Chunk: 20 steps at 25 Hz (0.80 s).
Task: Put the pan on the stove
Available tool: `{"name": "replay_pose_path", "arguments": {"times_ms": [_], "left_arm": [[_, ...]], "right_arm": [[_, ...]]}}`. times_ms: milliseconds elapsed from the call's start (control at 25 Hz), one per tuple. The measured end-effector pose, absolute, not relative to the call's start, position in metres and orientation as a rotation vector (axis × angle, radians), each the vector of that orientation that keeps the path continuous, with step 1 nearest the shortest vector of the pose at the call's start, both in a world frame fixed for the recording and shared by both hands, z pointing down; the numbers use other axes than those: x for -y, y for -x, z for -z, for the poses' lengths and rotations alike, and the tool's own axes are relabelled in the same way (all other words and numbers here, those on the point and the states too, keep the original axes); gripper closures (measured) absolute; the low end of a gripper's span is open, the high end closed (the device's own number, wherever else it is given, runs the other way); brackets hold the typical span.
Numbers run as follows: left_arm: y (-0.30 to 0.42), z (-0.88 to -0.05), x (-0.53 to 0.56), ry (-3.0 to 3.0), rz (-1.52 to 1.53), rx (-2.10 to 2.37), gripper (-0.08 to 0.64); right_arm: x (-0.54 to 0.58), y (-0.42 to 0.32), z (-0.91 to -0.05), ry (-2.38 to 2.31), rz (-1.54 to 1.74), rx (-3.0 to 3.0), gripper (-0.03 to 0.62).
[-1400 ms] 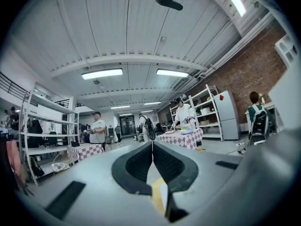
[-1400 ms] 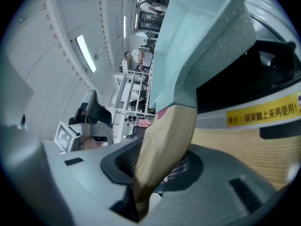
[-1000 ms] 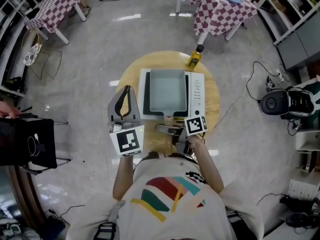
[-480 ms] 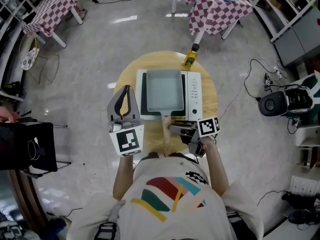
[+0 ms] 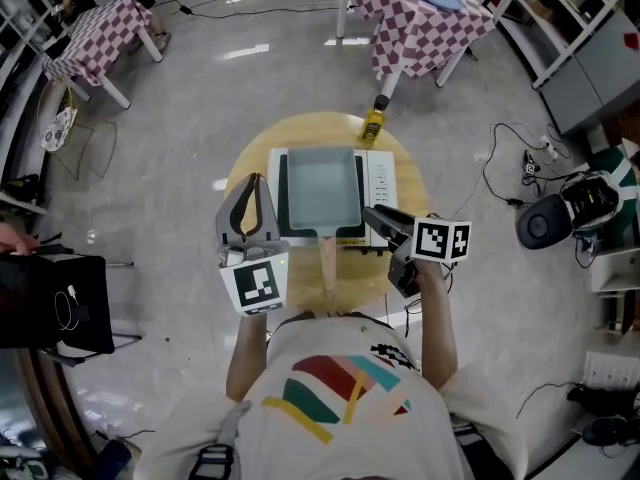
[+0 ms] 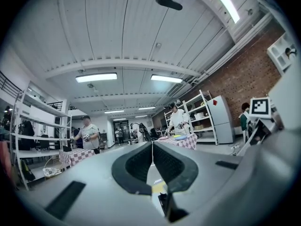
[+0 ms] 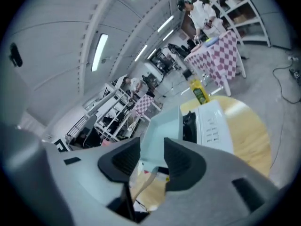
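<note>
A square grey-green pan (image 5: pixel 322 190) sits on the white stove (image 5: pixel 385 183) in the middle of the round wooden table (image 5: pixel 400 268). Its wooden handle (image 5: pixel 328 260) points toward me. My right gripper (image 5: pixel 372 214) hovers to the right of the handle, apart from it. Its jaws are closing with nothing between them. In the right gripper view the gripper (image 7: pixel 151 147) looks down on the pan (image 7: pixel 162 131), stove (image 7: pixel 214 121) and handle (image 7: pixel 146 181). My left gripper (image 5: pixel 254 178) is held up at the table's left edge. It points out into the room, shut and empty (image 6: pixel 152 147).
A yellow bottle (image 5: pixel 373 123) stands at the table's far edge behind the stove. Checked-cloth tables (image 5: pixel 415 18) stand further back. Cables and a black appliance (image 5: pixel 545 220) lie on the floor at right. A black bag (image 5: pixel 55 293) is at left.
My right gripper has left the pan's handle and moved right and up. The pan rests on the stove untouched. The left gripper has stayed put.
</note>
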<state>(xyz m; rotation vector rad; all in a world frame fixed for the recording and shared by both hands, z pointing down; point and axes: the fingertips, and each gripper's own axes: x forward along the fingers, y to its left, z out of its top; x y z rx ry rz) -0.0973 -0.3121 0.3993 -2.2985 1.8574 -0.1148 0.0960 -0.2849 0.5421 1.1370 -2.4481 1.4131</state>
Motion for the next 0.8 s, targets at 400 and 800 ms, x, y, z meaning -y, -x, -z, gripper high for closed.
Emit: {"name": "replay_pose_path", "arguments": {"times_ms": [400,800], "left_arm": [[0.09,-0.388,0.308,2.285,0.085,-1.837,0.552],[0.088,-0.387,0.301,2.319,0.119,-1.859,0.552]], "right_arm": [[0.31,-0.112,-0.463,-1.555,-0.609,2.509,0.574],[0.3,-0.093,-0.427,-1.686,-0.12,2.498,0.583]]}}
